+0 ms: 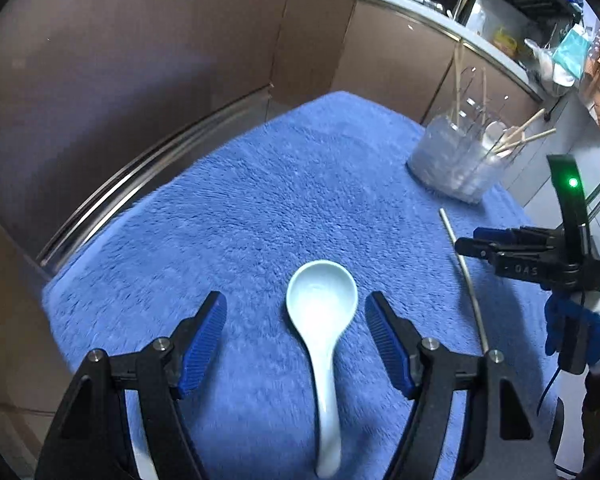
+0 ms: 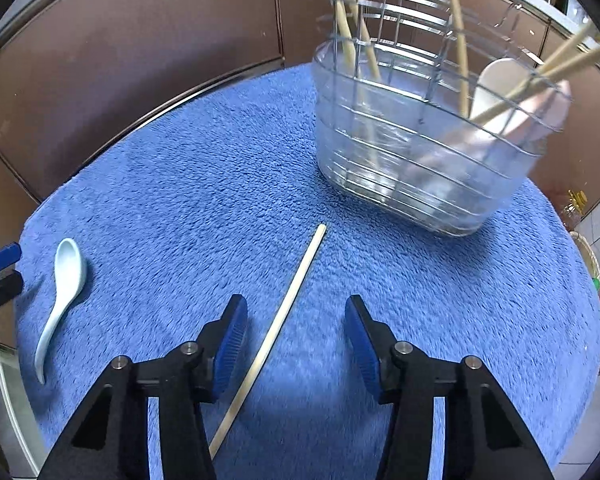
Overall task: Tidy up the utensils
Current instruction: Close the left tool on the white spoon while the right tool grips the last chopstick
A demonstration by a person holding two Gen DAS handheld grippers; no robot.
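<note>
A blue fleecy cloth (image 2: pixel 204 168) covers the worktop, and on its far right side stands a clear holder with a wire frame (image 2: pixel 420 152), already carrying several chopsticks and a pale spoon.

Two loose utensils are left on the cloth, well apart from each other. The white soup spoon (image 1: pixel 320 320) lies straight ahead of the left hand-held gripper (image 1: pixel 296 340), bowl away from it and handle running back between the two pads, so its long axis follows the line the gripper points along. The jaws stand wide, one on each side of the spoon with clear cloth showing between pad and spoon; nothing is gripped.

The single chopstick (image 2: pixel 276 332) lies in front of the right hand-held gripper (image 2: pixel 296 344), slanting from lower left up toward the holder. It runs between the pads, nearer the left one. These jaws stand half open and no pad touches the stick.

Each piece is nearer its own hand, so the left likely takes the spoon, the right the chopstick. The spoon is glossy, smooth ceramic; the chopstick is thin, pale wood.
</note>
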